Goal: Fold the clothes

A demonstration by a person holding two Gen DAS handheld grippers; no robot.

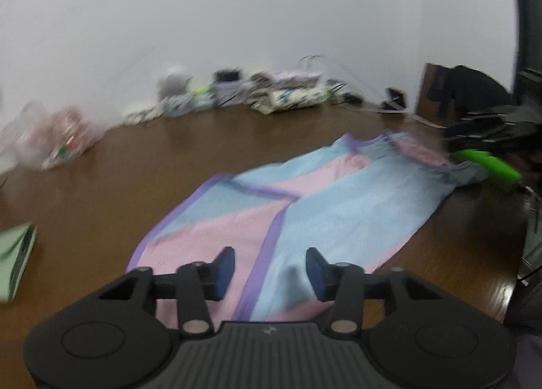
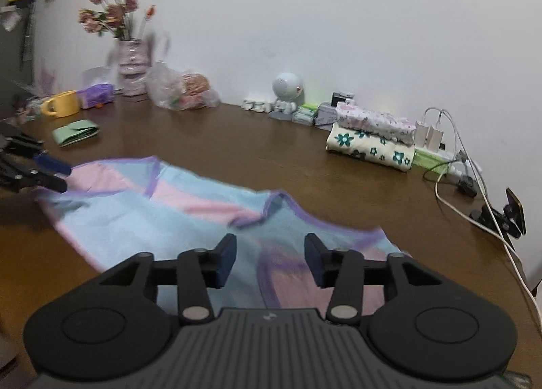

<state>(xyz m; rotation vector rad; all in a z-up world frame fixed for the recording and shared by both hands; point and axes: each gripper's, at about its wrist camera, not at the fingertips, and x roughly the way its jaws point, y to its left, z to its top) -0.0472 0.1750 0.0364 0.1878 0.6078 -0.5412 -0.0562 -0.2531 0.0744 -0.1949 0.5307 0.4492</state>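
A thin, soft pink-and-blue knitted garment with purple trim (image 2: 176,206) is spread partly folded on the brown wooden table (image 2: 271,138), and it is judged light and limp, likely to sag and crease when lifted. The left gripper (image 1: 270,268) and right gripper (image 2: 270,260) are both held unclenched above it, gripping nothing. Despite blur, the purple-trimmed edges seem best pinched

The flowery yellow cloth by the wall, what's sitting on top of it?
A folded pink-and-white flowery cloth lies on top of the yellow cloth. Under them is the brown table. Anything tucked between the folds is hidden.
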